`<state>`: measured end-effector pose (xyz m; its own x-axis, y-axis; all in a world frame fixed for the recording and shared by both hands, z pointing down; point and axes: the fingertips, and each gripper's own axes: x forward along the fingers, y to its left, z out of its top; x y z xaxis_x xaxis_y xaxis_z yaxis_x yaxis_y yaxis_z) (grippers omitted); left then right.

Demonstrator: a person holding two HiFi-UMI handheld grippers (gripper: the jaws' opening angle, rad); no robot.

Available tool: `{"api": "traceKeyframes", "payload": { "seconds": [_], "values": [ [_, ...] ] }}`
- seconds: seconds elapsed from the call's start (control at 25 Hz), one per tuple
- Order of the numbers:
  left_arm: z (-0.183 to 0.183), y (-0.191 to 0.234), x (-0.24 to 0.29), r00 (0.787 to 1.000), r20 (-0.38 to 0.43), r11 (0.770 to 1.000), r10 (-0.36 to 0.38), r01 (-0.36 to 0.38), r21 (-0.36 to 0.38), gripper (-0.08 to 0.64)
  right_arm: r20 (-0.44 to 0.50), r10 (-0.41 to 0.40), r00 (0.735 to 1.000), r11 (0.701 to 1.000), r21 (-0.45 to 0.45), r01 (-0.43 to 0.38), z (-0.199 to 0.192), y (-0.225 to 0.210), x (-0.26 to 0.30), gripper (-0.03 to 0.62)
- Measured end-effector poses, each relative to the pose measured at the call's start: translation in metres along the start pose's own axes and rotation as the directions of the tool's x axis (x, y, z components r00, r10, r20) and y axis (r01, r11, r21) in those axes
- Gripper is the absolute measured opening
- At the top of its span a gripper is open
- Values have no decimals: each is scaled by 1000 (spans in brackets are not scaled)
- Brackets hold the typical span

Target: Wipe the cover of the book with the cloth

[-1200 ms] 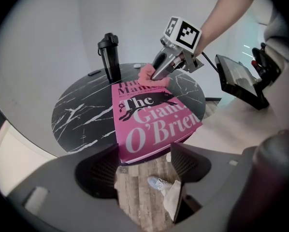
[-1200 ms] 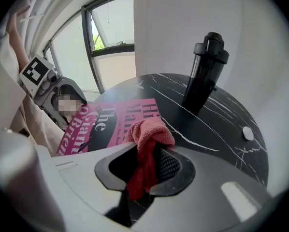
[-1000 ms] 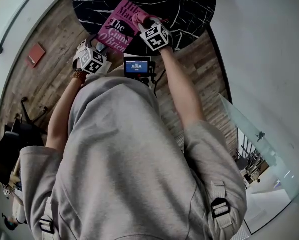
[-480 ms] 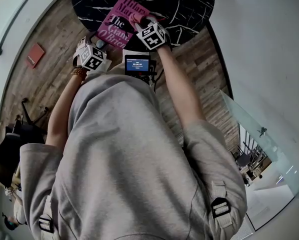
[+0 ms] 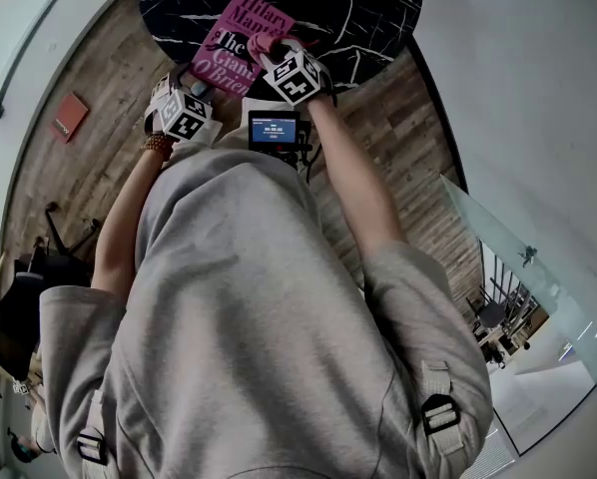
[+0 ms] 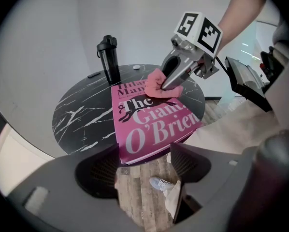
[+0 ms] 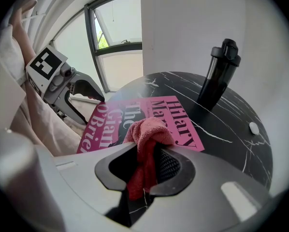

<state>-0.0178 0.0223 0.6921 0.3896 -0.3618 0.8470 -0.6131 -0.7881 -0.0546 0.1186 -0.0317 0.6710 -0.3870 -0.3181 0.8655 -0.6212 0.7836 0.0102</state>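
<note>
Right gripper view: right tool (image 7: 144, 161), clamped on the cloth (image 7: 147, 129), just slid across the book (image 7: 180, 124) under it, so wiping's going; left tool (image 6: 144, 166) jaws apart.

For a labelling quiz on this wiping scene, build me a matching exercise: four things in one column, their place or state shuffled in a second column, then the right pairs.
Things
1. book
2. cloth
3. bottle
4. left gripper

Places or states
A. stands upright on the table, beyond the book
B. open, nothing between its fingers
C. lies flat, pink cover up
D. pinched in the right gripper, resting on the cover

Pairs: 1-C, 2-D, 3-A, 4-B
</note>
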Motion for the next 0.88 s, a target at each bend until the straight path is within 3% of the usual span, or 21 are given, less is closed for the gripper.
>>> {"api": "traceKeyframes", "payload": {
  "seconds": [0.88],
  "values": [
    [3,0,2,1000,-5,999,-13,13,43,336,-24,87,996,995,-36,-88,-3,51,1,97]
  ]
}}
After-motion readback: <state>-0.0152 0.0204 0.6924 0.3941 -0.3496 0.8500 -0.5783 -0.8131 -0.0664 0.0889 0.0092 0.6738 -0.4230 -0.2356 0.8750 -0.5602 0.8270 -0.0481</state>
